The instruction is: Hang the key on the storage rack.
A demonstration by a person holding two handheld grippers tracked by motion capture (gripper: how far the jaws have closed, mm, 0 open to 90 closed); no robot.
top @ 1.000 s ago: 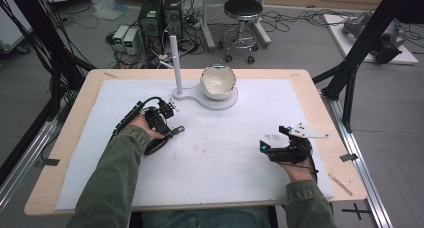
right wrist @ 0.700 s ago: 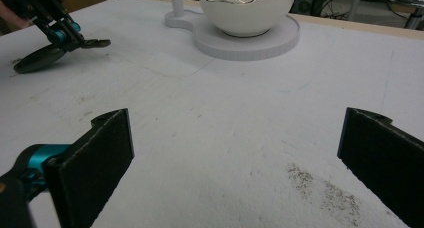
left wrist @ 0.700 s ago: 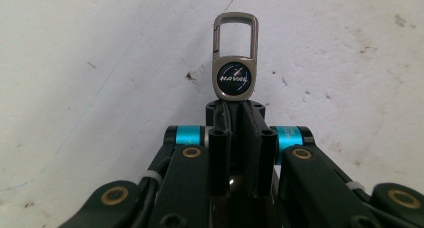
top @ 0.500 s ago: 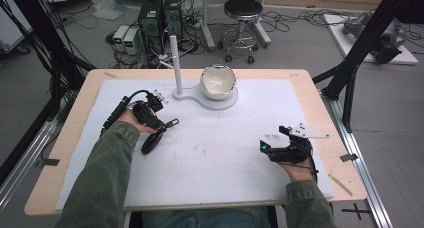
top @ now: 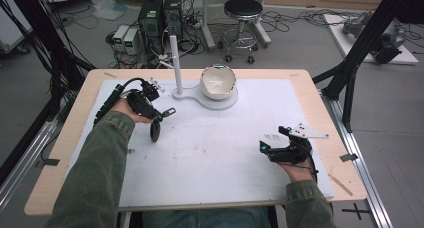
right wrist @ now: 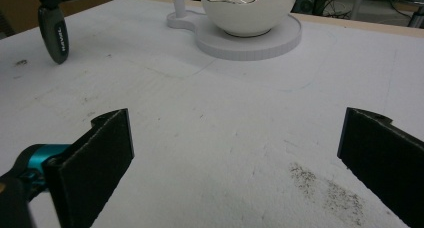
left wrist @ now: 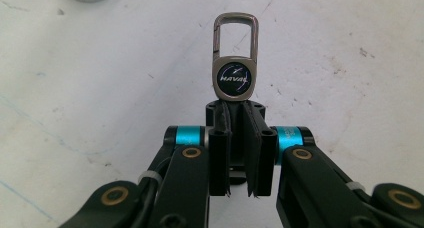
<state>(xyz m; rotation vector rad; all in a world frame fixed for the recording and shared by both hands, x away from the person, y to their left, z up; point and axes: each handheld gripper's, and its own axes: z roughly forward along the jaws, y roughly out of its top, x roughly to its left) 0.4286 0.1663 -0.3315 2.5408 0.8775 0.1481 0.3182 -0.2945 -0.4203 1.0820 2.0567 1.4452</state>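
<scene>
My left gripper (top: 159,114) (left wrist: 236,108) is shut on a car key chain at the left of the white mat. A metal clip (left wrist: 235,58) (top: 170,111) with a round HAVAL badge sticks out beyond the jaws. The black key fob (top: 155,131) (right wrist: 55,35) hangs below the gripper, its tip just above the mat. My right gripper (top: 266,148) (right wrist: 235,153) rests low at the front right, open wide with bare mat between its pads. It faces a white egg-shaped bowl (top: 218,82) (right wrist: 247,8).
The bowl sits on a flat white base (top: 227,103) with a thin upright post (top: 174,63) at the table's far centre. The white mat (top: 220,153) covers most of the wooden table (top: 70,138). Cables, computers and a stool stand on the floor beyond.
My left gripper has moved left and toward the far edge, carrying the key chain; the fob now dangles more freely. The right gripper has stayed put.
</scene>
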